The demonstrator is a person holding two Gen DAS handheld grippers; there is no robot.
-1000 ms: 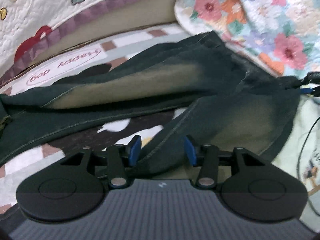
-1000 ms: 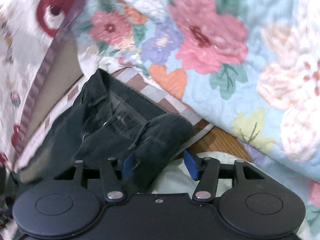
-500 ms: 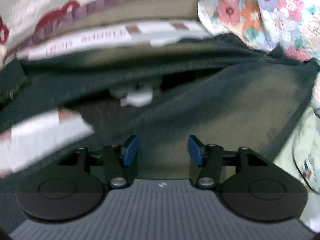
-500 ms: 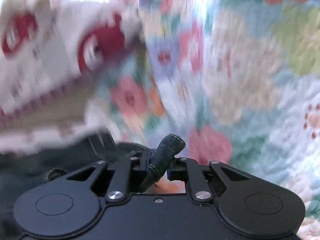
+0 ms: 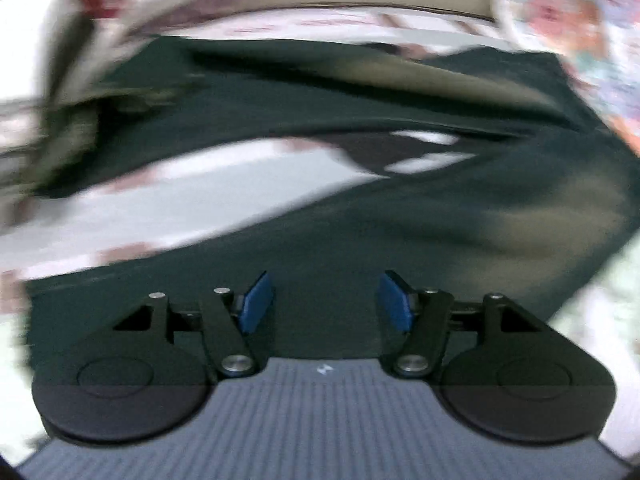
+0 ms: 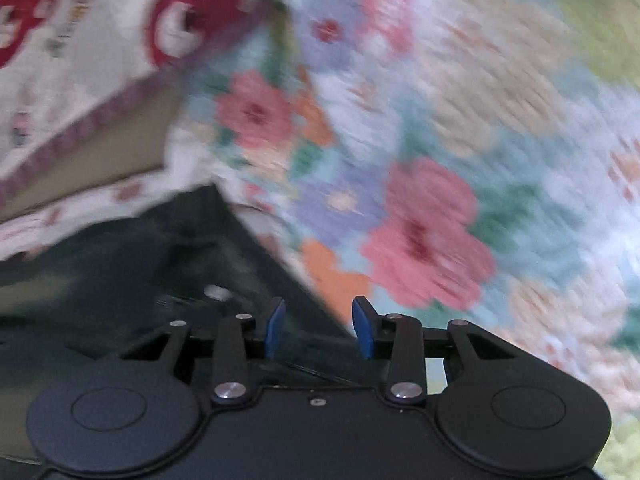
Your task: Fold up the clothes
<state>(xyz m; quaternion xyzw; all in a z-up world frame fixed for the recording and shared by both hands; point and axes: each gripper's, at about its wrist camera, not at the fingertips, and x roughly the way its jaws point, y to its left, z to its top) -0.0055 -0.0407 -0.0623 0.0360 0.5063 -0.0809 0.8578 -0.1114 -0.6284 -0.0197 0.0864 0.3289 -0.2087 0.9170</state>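
Dark faded jeans [image 5: 400, 240] lie spread on a patterned sheet [image 5: 200, 200], with the two legs running off to the left. My left gripper [image 5: 326, 300] hovers over the nearer leg. Its jaws are opening and the blue pads [image 5: 258, 302] stand apart, pinching nothing, with denim only beneath them. In the right wrist view the waist end of the jeans [image 6: 160, 264] lies at the lower left. My right gripper [image 6: 320, 328] is over its corner with its jaws opening. No fabric is pressed between its pads [image 6: 276, 328]. Both views are blurred by motion.
A floral quilt [image 6: 420, 220] is heaped right beside the waist end and also shows as the floral quilt [image 5: 580, 20] at the top right. A cream quilt with red fruit prints and a purple border [image 6: 100, 60] rises behind the jeans.
The left gripper has swept left along the trouser legs and its jaws have widened. The right gripper pinched a fold of denim, lifted it, then let it go; its jaws now stand apart.
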